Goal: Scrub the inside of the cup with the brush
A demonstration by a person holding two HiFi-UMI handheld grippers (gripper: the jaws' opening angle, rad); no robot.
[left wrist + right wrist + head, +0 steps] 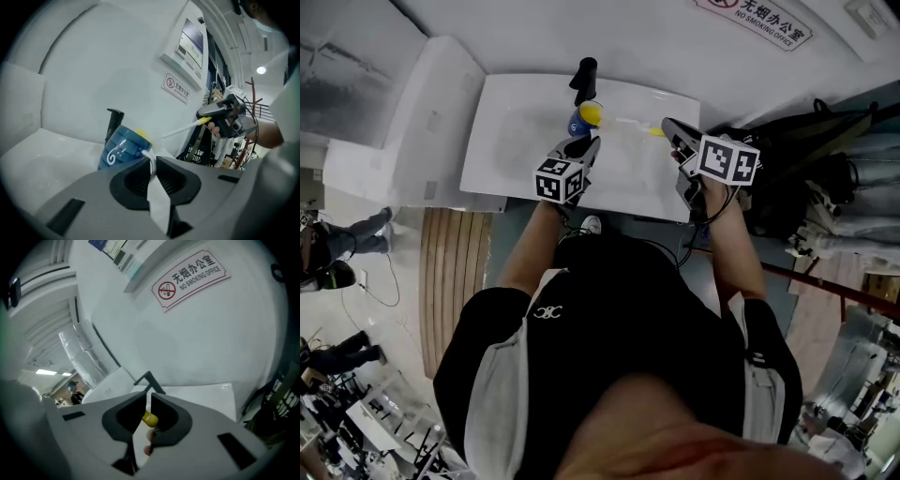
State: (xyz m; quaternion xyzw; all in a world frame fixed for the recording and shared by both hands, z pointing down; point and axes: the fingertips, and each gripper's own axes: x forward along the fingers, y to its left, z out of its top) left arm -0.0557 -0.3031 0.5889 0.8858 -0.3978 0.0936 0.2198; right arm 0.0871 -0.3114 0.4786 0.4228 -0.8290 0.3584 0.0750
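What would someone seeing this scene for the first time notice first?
The blue cup catches the eye first, tilted over the white sink with its white handle clamped in the left gripper. To its right, the right gripper grips a thin white brush by its yellow end, pointing it toward the cup.

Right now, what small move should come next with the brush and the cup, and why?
Probably ease the right gripper toward the cup so the brush enters its mouth. The left gripper holds the cup by its white handle over the sink, tilted toward the brush, whose tip seems just short of the rim.
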